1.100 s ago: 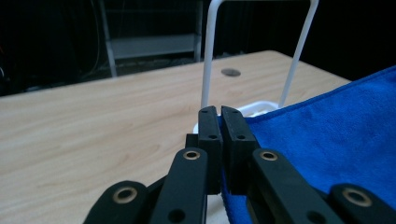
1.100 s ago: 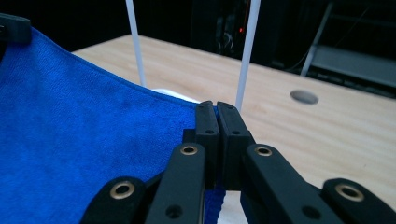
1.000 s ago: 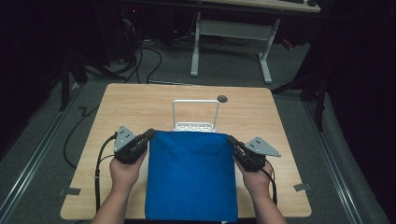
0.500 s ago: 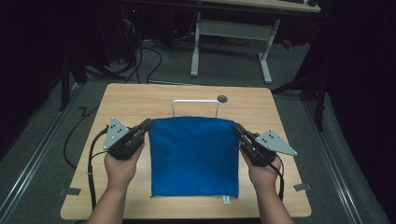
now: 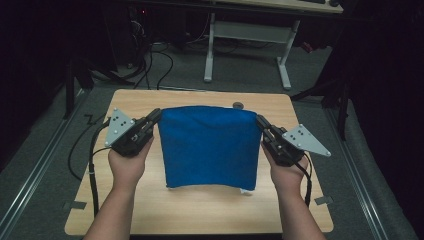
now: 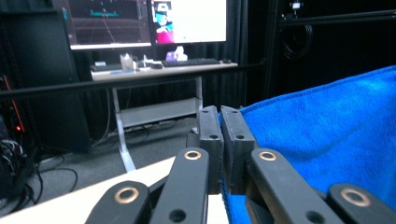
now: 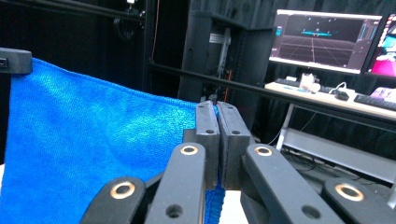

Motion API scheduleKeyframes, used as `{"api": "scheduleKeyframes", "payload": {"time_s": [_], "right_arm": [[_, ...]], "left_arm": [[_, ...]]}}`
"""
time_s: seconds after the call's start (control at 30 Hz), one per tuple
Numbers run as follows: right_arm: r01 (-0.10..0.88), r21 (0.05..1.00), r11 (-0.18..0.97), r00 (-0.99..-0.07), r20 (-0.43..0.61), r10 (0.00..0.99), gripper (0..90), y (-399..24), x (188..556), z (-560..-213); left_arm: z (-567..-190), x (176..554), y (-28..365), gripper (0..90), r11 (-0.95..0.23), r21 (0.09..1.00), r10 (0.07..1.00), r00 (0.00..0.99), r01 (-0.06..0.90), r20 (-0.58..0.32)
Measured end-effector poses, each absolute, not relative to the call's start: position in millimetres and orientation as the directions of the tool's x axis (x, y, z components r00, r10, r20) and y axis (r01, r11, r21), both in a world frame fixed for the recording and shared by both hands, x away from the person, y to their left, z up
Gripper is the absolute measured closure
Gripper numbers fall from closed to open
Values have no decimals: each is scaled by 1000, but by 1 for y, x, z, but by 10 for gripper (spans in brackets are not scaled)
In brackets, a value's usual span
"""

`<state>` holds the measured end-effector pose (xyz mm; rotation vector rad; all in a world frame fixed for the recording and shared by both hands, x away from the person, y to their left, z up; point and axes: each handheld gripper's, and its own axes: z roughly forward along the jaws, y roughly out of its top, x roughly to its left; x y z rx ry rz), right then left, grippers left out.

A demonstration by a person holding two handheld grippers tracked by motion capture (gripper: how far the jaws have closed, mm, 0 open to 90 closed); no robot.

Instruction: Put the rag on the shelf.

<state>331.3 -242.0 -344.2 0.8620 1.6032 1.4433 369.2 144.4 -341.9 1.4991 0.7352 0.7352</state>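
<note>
I have the blue towel [image 5: 207,147] stretched between my two tongs, hanging as a flat sheet above the wooden surface [image 5: 150,200]. The left tongs [image 5: 156,116] are clamped tight on the towel's upper left corner, and the right tongs [image 5: 261,122] are clamped just as tight on the upper right corner. In the left gripper view the black pads press together with blue terry cloth pinched between them and spilling off to one side [image 6: 327,135]; the right gripper view shows the same, the cloth running away from the pads toward the other hand [image 7: 88,140].

What matters for the next move is how the towel lies: its top edge runs straight across from one tongs to the other, roughly parallel to the surface's far edge, and the rest drops down toward me. Both hands sit at about the same height and the same distance from the middle, so neither is nearer; whatever comes next has to be done by both together to keep the edge taut. The bottom hem looks to rest on or just above the surface, though from the high view I cannot be sure it touches.
</note>
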Motion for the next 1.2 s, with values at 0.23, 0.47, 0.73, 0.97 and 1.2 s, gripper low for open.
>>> {"api": "scheduleKeyframes", "payload": {"time_s": [0.23,0.47,0.73,0.97,1.2], "right_arm": [[-52,993,104,-448,-116,886,889,-239,335,-334],[-65,993,97,-444,-116,888,889,-238,342,-321],[-58,994,96,-428,-112,897,889,-240,355,-319],[-41,995,91,-408,-100,907,890,-245,370,-316],[-15,995,97,-398,-95,912,890,-246,390,-318]], "left_arm": [[-323,371,143,883,-32,999,810,585,-23,39],[-310,381,141,883,-38,998,814,578,-44,56],[-311,396,141,884,-31,999,823,566,-36,46],[-319,419,143,885,-58,998,842,537,-4,51],[-319,437,141,885,-80,997,850,523,8,64]]}}
